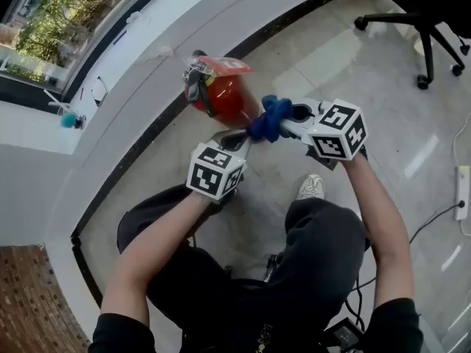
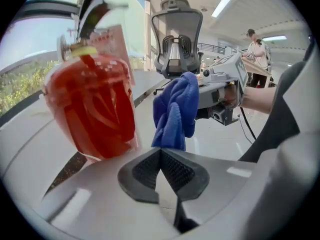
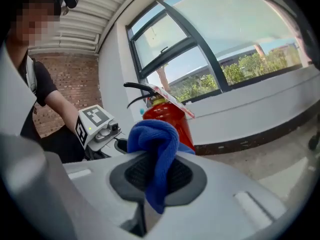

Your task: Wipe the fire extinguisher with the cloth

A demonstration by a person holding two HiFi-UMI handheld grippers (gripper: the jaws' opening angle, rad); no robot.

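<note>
Right gripper (image 3: 157,176) first: we've got its ribbed dark pads clamped on the cloth (image 3: 155,149). It's a fuzzy blue microfibre thing, bunched into a fat knot above the jaws, with a tail hanging down between them.

Left gripper (image 2: 161,170) has its jaws pressed together, and we see nothing between the pads. In the left gripper view the cloth's lower end hangs right at the tips, centre of frame. We honestly can't tell if it touches them. Both grippers are smooth grey plastic, each with a cube of black-and-white square markers.

Just beyond the cloth is the fire extinguisher (image 1: 224,94), upper centre of the head view. It's a glossy red cylinder with a black lever (image 3: 137,88) and a pinkish tag (image 1: 224,65) at its top. It sits at the foot of the curved white ledge (image 1: 132,87), against the dark strip along the ledge's base. Cloth and extinguisher are very close in the head view, but we can't say they touch.

Underneath is the pale, shiny tiled floor (image 1: 353,72). A black office chair (image 1: 423,20) on casters sits in the upper right corner of the head view.
</note>
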